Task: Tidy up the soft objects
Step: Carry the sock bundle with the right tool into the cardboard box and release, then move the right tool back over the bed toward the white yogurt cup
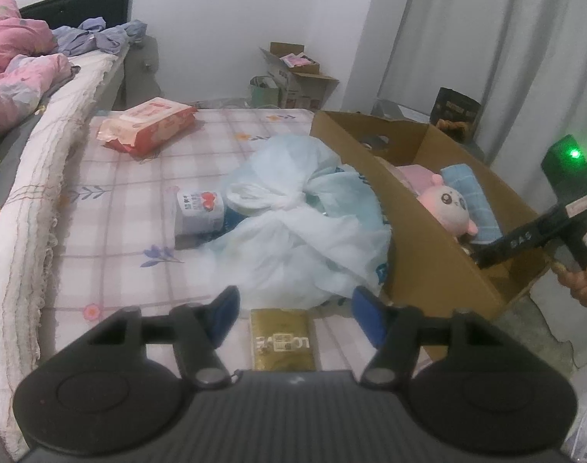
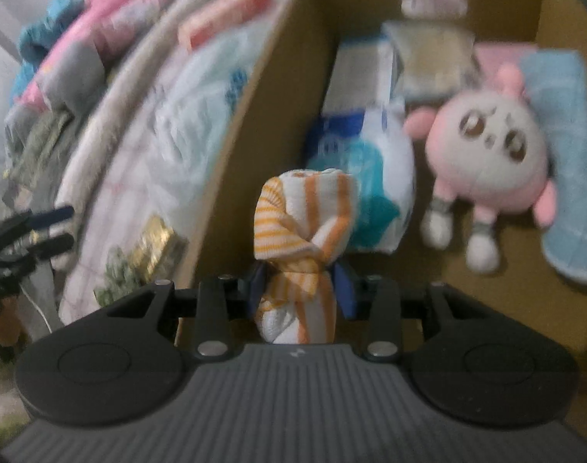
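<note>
My right gripper point(image 2: 299, 289) is shut on an orange-and-white striped rolled cloth point(image 2: 307, 223) and holds it over the near end of the cardboard box point(image 2: 251, 115). Inside the box lie a pink plush toy point(image 2: 490, 158), a blue towel point(image 2: 563, 154) and a blue-and-white soft pack point(image 2: 366, 177). My left gripper point(image 1: 295, 308) is open and empty above the bed, over a gold packet point(image 1: 281, 339). A white plastic bag point(image 1: 301, 212) with a tissue roll point(image 1: 197, 208) lies ahead of it. The box point(image 1: 409, 231) stands to its right, with the plush point(image 1: 447, 204) inside.
A red wet-wipes pack point(image 1: 150, 125) lies further back on the checked mattress point(image 1: 119, 212). Pink bedding point(image 1: 11, 54) is piled at far left. Small boxes point(image 1: 297, 77) stand by the wall. White curtains point(image 1: 525, 58) hang at right. The right gripper's body point(image 1: 544, 227) hangs over the box.
</note>
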Action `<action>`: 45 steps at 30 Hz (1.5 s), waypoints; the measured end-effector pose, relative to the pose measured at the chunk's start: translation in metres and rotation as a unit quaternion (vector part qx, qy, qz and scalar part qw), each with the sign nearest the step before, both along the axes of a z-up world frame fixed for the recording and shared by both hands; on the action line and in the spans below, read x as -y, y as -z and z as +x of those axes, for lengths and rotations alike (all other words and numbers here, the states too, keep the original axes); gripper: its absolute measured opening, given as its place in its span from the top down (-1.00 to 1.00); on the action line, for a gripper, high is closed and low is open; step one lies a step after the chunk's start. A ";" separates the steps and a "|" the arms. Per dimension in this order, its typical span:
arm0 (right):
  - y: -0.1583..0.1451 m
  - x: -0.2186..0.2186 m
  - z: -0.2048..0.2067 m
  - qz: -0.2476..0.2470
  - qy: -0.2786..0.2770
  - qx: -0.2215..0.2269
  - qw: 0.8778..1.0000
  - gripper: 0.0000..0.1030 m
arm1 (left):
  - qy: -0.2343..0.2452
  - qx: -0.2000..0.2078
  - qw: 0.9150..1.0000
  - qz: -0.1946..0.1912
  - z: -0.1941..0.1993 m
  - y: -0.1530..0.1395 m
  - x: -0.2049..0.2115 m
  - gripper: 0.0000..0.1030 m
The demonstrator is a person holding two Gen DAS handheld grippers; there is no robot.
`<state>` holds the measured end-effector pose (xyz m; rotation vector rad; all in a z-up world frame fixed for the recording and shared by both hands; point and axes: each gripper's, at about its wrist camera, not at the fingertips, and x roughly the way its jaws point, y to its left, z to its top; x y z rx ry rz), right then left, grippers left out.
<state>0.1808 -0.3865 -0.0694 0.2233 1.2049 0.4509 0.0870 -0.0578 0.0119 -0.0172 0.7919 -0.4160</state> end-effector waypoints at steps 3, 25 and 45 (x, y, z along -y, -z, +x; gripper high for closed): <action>0.004 -0.001 -0.002 -0.001 -0.001 -0.023 1.000 0.19 | 0.001 -0.002 1.000 -0.001 0.001 0.002 0.000 -0.30; -0.097 -0.041 -0.042 0.123 0.034 0.093 0.987 0.01 | -0.004 -0.006 0.998 0.069 -0.021 0.030 -0.033 -0.50; -0.102 -0.215 0.040 0.056 -0.068 0.105 0.991 0.04 | -0.055 0.011 0.998 0.021 0.006 0.032 -0.067 -0.50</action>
